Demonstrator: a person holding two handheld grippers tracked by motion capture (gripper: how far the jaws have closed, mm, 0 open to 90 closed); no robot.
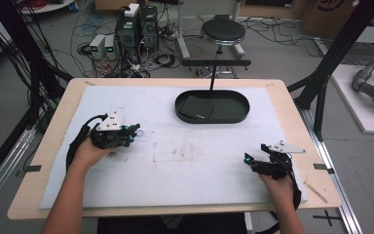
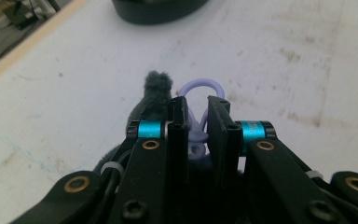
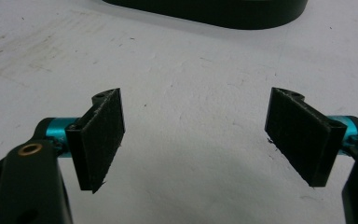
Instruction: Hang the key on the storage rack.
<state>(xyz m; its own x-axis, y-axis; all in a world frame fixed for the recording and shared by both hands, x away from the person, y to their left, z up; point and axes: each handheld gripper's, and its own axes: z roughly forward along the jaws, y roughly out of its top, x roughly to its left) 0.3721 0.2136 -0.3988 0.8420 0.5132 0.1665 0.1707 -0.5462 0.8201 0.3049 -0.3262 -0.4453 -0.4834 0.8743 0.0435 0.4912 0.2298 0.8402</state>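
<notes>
My left gripper rests on the left part of the white mat, its tips pointing right. In the left gripper view its jaws are nearly together, shut on a thin lilac loop that sticks out past the tips. A grey fuzzy piece lies against the left jaw and seems joined to the loop. The loop shows faintly at the tips from above. My right gripper sits at the mat's right front; its pads stand wide apart over bare mat, with nothing between them.
A black oval tray stands at the back centre of the mat with dark flat pieces in it; its wall shows ahead of both grippers. Brownish stains mark the mat's middle. A stool stands beyond the table.
</notes>
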